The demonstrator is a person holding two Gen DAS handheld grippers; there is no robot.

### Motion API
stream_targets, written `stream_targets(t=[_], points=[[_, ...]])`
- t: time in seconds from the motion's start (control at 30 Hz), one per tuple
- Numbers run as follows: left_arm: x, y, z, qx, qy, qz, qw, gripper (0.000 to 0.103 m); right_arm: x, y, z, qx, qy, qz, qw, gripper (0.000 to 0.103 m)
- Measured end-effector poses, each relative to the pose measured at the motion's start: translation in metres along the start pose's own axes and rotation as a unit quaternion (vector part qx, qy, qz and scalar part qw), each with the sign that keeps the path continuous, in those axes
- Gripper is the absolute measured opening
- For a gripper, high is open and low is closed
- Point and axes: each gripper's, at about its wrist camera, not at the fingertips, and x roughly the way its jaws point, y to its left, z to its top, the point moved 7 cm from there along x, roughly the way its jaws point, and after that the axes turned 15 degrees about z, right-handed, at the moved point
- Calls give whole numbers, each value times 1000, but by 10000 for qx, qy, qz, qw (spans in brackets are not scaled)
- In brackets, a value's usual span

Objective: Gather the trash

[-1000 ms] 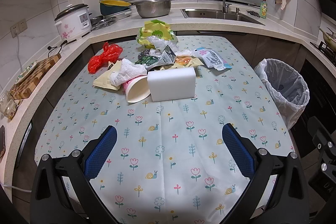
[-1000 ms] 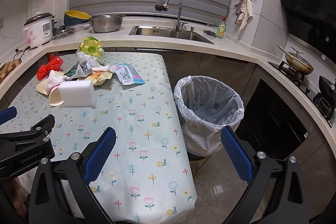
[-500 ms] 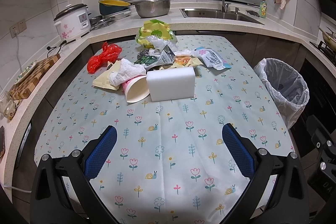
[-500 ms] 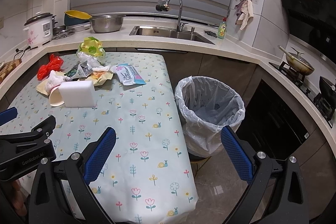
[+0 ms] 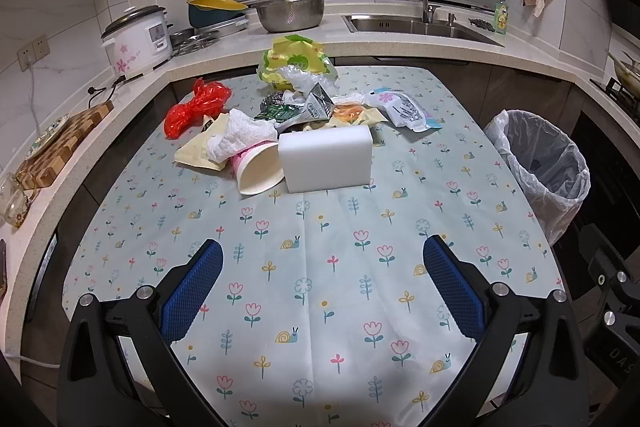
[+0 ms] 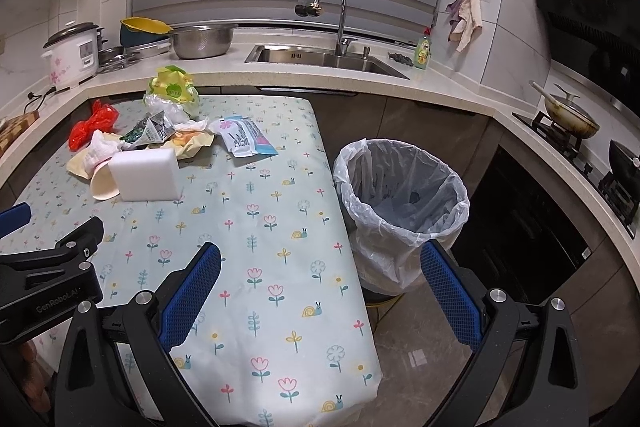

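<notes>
Left gripper (image 5: 322, 287): jaws spread wide, empty, held above the near part of the flowered tablecloth (image 5: 344, 267); almost unmoved from a second before.
Right gripper (image 6: 320, 291): jaws wide apart, empty, hung over the table's right edge beside the bin; shifted only slightly.
Trash pile: lay at the far end of the table, well apart from both grippers, unchanged.
Pile contents: red plastic bag (image 5: 196, 107), crumpled white tissue (image 5: 240, 139), tipped paper cup (image 5: 258, 174), white foam block (image 5: 326, 161) touching the cup, yellow-green snack bag (image 5: 294, 61), white printed wrapper (image 5: 404, 109).
Trash bin (image 6: 400, 203): stood on the floor just right of the table, lined with a clear bag.
</notes>
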Motion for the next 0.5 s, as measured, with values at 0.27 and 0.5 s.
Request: stream_targets(t=[0.27, 0.5], points=[[12, -1, -3, -52, -1, -20, 10000, 96, 9, -2, -3, 71, 73, 6, 9999, 96], [24, 4, -5, -185, 73, -111, 9997, 96, 22, 0, -2, 114, 129, 32, 9998, 96]])
